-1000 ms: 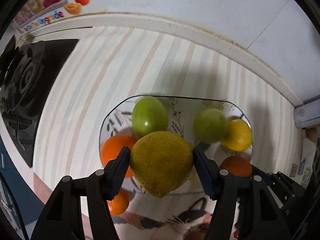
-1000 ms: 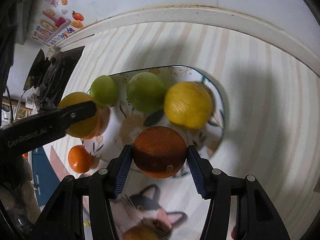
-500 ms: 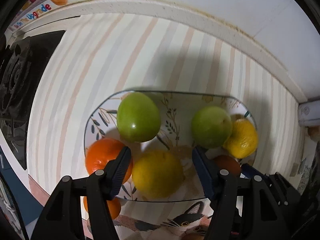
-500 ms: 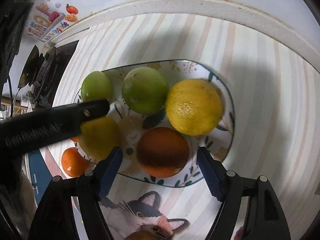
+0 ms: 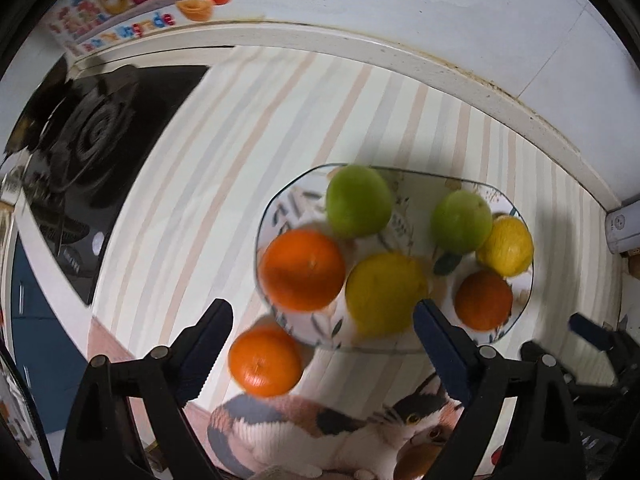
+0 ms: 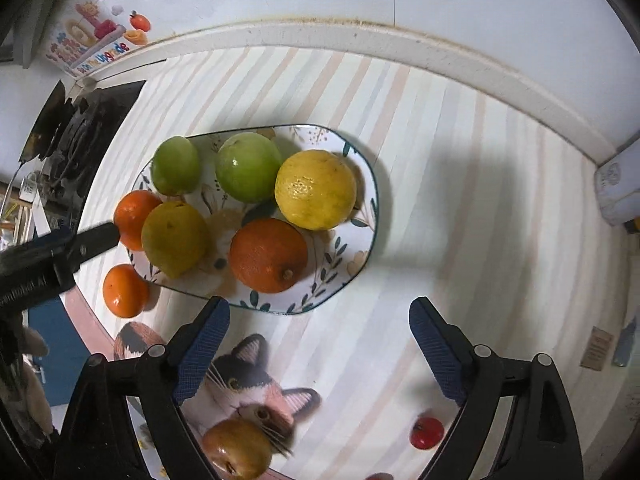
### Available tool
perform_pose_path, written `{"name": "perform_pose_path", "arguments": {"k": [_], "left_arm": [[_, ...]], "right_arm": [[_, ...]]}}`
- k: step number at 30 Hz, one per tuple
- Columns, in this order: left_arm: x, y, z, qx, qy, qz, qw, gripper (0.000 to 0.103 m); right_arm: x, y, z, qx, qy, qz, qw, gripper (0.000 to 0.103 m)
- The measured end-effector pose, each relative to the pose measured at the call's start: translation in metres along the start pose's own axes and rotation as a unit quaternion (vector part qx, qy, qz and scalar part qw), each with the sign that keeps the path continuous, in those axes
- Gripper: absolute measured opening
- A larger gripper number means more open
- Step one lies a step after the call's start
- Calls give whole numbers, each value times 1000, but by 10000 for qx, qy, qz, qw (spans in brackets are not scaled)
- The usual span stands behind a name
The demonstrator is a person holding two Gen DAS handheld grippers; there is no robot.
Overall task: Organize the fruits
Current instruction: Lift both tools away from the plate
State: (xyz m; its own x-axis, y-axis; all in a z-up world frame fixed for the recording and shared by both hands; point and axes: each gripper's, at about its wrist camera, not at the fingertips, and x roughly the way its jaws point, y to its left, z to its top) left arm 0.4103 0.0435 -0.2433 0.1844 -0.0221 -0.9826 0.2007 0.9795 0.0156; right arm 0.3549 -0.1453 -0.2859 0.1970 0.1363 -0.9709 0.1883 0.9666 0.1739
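Left wrist view was motion-blurred, so we couldn't read fruit detail; the small red fruit (image 6: 427,433) sat partly behind a finger. Left hand-held gripper (image 5: 323,340) and right hand-held gripper (image 6: 319,339) had both just been opening, jaws wide, nothing between them. We saw six fruits on the plate (image 6: 360,248) on the counter (image 6: 460,240); a loose orange (image 6: 125,290) lay just beside its rim.

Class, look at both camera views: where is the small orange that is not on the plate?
The small orange lies on the striped cloth just off the plate's left end, below the plated orange; in the left view it sits between the open fingers.
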Motion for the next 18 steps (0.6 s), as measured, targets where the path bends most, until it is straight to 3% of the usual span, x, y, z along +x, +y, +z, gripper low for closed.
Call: {"name": "perform_pose_path", "arguments": {"k": [9,18], "left_arm": [[-50,-1,-48,-137,-571,148,9982,92],[-111,-8,-87,-270,-981,-85,9948,92]], "right_arm": [[-47,11,-25,-323,-210,24,9993,94],[-111,16,-56,-607,-631,87,9961,94]]}}
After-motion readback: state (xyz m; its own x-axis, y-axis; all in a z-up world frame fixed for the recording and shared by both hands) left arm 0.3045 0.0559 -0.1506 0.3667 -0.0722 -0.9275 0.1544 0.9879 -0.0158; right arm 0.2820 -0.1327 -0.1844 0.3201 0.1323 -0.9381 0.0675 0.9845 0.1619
